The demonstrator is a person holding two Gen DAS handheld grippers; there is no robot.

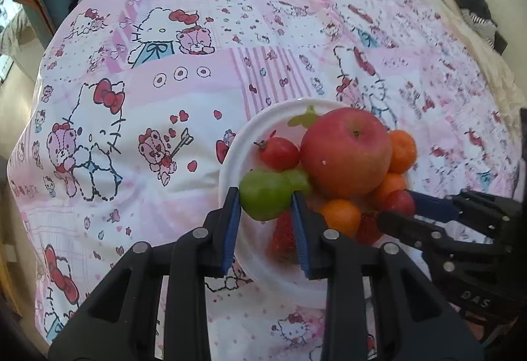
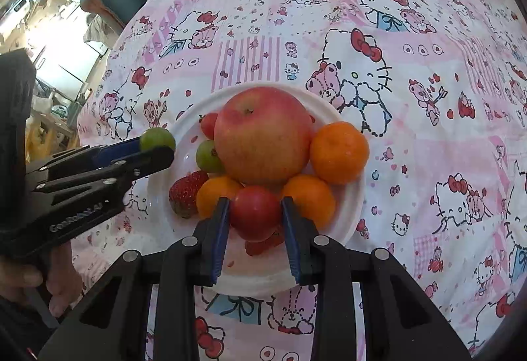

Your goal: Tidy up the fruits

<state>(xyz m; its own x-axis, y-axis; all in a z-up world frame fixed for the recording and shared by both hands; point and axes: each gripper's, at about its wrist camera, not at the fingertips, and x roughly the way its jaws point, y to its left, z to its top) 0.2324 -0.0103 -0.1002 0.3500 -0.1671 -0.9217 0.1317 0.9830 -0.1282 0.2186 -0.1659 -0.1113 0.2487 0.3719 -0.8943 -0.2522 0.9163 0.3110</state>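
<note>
Patterned cloth [image 2: 411,64], white plate [image 2: 349,196], apple [image 2: 263,133], oranges [image 2: 339,152]

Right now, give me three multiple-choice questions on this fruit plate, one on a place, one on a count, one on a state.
1. Where does the big red apple sit?
A. on the round white plate
B. on the patterned pink cloth
C. in a gripper

2. How many orange tangerines show in the right wrist view?
A. one
B. three
C. five

3. What does the left gripper hold?
A. nothing
B. a strawberry
C. a small green fruit

Answers: 1 A, the apple rests amid the pile on the plate. 2 B, three lie beside the apple. 3 C, its blue pads press on the green fruit.
</note>
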